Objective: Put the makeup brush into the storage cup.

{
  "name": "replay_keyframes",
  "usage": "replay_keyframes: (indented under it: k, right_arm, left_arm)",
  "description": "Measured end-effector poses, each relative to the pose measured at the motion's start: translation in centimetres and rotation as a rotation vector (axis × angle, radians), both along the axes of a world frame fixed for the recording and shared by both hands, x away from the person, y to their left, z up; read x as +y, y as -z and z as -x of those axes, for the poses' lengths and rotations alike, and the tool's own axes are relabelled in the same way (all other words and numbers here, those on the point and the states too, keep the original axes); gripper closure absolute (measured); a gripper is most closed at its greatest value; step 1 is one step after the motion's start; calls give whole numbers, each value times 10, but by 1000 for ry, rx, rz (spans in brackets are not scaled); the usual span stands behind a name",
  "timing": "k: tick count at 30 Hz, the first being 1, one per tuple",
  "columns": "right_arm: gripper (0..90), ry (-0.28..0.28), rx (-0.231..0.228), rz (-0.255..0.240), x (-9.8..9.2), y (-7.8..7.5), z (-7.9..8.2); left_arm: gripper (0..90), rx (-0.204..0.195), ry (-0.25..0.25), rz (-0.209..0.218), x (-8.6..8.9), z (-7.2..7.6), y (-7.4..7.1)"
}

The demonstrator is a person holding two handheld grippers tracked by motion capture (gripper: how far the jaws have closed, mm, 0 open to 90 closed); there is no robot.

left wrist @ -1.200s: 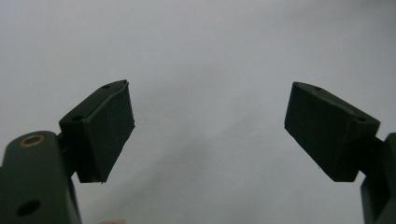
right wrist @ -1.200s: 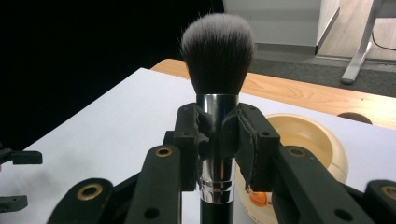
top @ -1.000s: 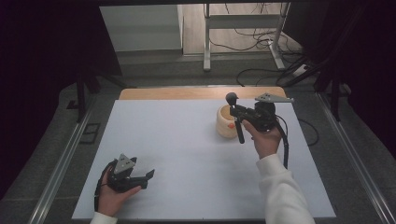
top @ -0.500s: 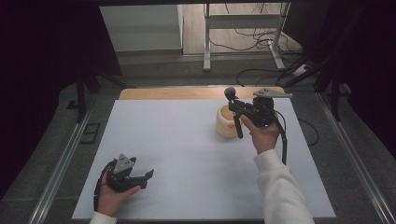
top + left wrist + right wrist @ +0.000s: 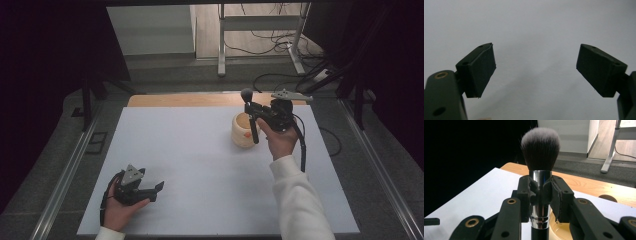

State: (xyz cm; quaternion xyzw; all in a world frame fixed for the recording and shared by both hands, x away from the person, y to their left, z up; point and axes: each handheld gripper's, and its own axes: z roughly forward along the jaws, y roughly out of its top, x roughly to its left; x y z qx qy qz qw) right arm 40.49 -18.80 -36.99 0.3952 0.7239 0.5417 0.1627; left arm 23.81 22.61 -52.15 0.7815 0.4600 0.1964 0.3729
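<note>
Right tool [image 5: 540, 195] clenches makeup brush [image 5: 540, 157] at its ferrule, bristles up, above wooden cup [image 5: 243, 131], likely for insertion; left tool [image 5: 536, 70] rests released on the surface [image 5: 200, 150].

White sleeve [image 5: 300, 200]; black grippers with grey plates.

White-topped table [image 5: 200, 150], round cream holder [image 5: 242, 131] toward its far right.

Open white table [image 5: 200, 150] is found all around the left gripper [image 5: 152, 189], and nothing is set between its spread jaws. Just below the right gripper [image 5: 252, 112], the way down is barred by the wooden cup [image 5: 242, 132], with the clamped brush [image 5: 540, 157] standing above it.
</note>
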Motion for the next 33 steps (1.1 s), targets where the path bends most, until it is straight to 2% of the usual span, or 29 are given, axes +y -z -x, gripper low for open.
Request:
replay_keyframes:
  k: [5, 11, 20, 33]
  right_arm:
    - [709, 16, 4, -5, 0, 2, -5]
    - [709, 37, 6, -34, -2, 4, -18]
    - [709, 60, -3, -42, -5, 2, -30]
    - [709, 76, -11, -45, -7, -2, -37]
  left_arm:
    - [162, 2, -3, 0, 1, 0, 1]
    - [161, 4, 2, -4, 0, -1, 1]
    - [160, 0, 8, 6, 0, -1, 0]
    - [160, -3, 0, 10, 2, 0, -1]
